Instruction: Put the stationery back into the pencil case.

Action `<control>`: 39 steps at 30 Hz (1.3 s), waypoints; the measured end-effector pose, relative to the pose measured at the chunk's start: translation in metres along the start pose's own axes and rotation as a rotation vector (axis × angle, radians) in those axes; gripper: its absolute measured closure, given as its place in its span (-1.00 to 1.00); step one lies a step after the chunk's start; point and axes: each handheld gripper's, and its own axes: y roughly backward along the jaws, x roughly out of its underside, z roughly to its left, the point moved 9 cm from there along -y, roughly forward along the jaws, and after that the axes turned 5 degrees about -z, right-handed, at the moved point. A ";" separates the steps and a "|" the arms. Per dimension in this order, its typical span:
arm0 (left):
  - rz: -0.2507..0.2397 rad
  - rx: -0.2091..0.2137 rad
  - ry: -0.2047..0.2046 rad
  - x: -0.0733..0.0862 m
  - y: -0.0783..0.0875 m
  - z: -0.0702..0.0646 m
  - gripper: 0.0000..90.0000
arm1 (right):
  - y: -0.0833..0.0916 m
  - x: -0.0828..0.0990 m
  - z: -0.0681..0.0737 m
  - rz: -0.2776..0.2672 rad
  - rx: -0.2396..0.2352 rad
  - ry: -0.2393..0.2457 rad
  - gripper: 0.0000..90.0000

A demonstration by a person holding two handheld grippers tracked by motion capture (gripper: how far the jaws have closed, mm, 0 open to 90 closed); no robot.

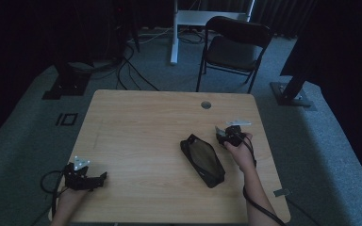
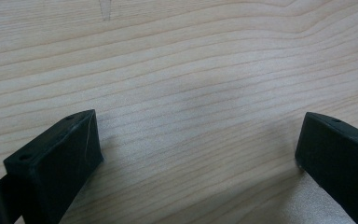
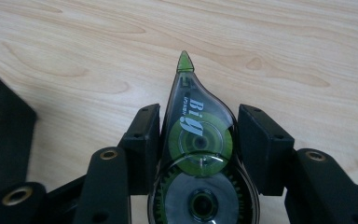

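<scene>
The correction tape dispenser (image 3: 198, 154) sits between the jaws of my right gripper (image 3: 198, 144), a clear teardrop-shaped shell with a green reel and a grey toothed reel inside. Both pads press on its flanks, so my right gripper is clamped on it. Its green tip points away from me, out over the pale wood of the counter (image 3: 270, 42), and the letters "Big" run along the clear shell just behind that tip.

From the high view, my right gripper (image 1: 226, 134) is at the right part of the counter (image 1: 141, 127), with my hand wrapped around its body and its cable trailing back along my forearm. The dispenser is too small and dark to make out there.

Just beside that gripper, toward the middle of the counter, lies a black pencil case (image 1: 202, 160), long and flat, set at a slant with one end toward me. In the right gripper view a dark edge of it shows at the left.

My left gripper (image 1: 101, 179) is well apart from all this, at the near left corner of the counter. In the left gripper view its two jaws stand wide apart with bare wood grain between them (image 2: 200, 149), so it is open and holds nothing.

Beyond the counter stands a dark folding chair (image 1: 235, 47) on the grey carpet.
</scene>
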 end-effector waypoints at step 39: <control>-0.001 -0.005 0.006 0.000 0.000 0.001 -1.00 | 0.092 -0.025 0.092 -0.076 -0.125 0.032 0.12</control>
